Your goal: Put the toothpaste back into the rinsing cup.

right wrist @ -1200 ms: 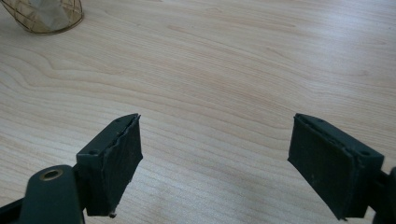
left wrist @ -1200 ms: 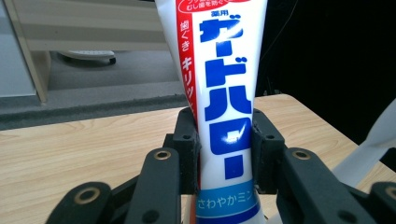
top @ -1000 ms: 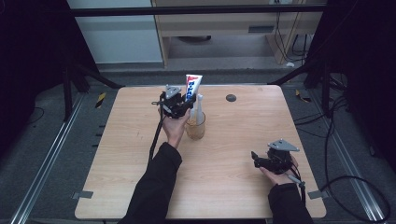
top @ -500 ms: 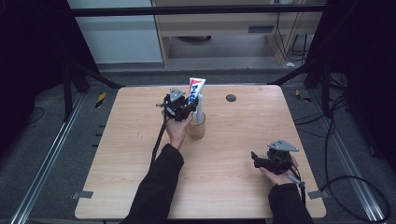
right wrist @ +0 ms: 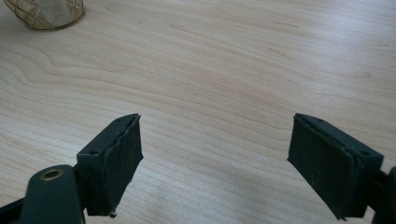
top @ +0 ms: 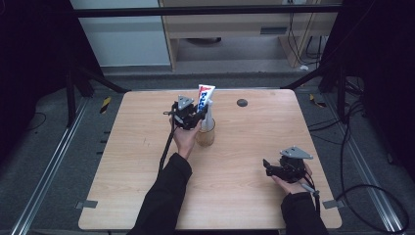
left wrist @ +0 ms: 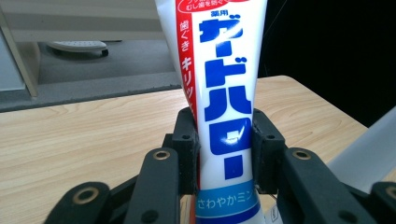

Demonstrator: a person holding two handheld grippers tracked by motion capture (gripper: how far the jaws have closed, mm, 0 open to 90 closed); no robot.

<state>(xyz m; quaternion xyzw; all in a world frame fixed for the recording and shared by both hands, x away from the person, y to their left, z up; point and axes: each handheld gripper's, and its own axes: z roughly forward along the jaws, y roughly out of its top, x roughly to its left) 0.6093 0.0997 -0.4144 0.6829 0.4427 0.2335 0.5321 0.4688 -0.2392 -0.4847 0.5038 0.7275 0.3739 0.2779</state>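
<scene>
Toothpaste tube [left wrist: 224,116] upright between left claw [top: 190,116] pads, pinched at its lower half | tube above a glass cup [top: 205,137] mid-bench [top: 127,161] | right claw [top: 274,169] gaping wide, nothing held, well apart, low over bench.

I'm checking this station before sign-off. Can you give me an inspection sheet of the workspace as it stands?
Surface: light wooden table, no spills seen.
Job's things: toothpaste tube held upright, cap end down, over a small amber cup; a second white item stands in the cup.
Clutter: one small dark round object near the far edge.
Grippers: left hand-held gripper shut on the toothpaste tube; right hand-held gripper open, nothing between its jaws, low over the table near the right edge.
Cables: black cable trails from the left hand-held gripper; loose cables on the floor at right.
Surroundings: grey floor, cabinet and shelving behind, dark curtains at the sides.
</scene>
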